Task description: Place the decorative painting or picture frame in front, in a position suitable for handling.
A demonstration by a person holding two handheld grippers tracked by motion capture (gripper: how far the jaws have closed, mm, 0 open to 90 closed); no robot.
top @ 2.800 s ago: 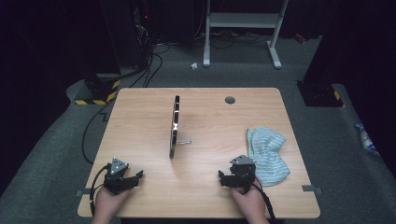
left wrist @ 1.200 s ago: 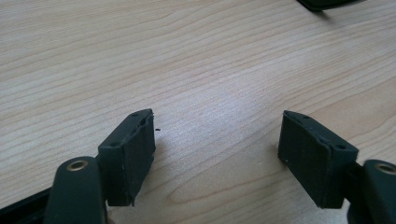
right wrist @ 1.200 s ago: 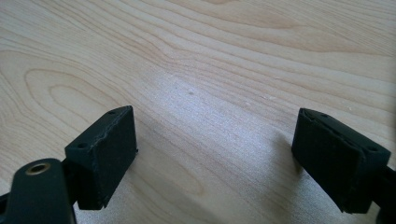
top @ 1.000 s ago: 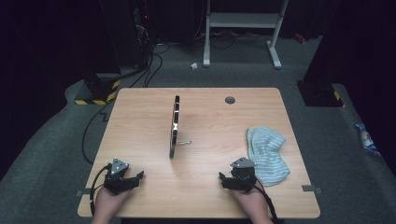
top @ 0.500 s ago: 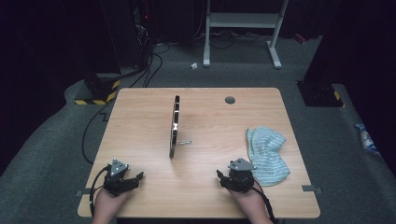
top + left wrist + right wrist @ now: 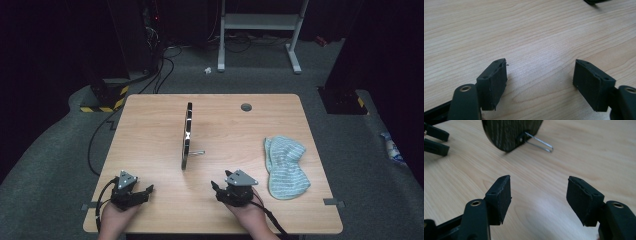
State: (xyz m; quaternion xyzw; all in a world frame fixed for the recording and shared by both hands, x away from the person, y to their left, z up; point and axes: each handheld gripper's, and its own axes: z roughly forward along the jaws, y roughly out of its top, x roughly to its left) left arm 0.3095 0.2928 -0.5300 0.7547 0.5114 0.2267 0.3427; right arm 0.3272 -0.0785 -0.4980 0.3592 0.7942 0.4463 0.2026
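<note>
Round dark panel (image 6: pixel 511 133) top cut off by right gripper view's edge.

No legible text, label, brand, number or sign is seen on the table (image 6: pixel 150 125) or elsewhere.

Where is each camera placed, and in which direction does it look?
High view: above the person's side, looking forward and down on the table; both hands, left gripper and right gripper show.
Left gripper view: rides the left gripper, facing bare wood.
Right gripper view: rides the right gripper, facing the round framed stand.
High and right gripper views share that stand.
</note>
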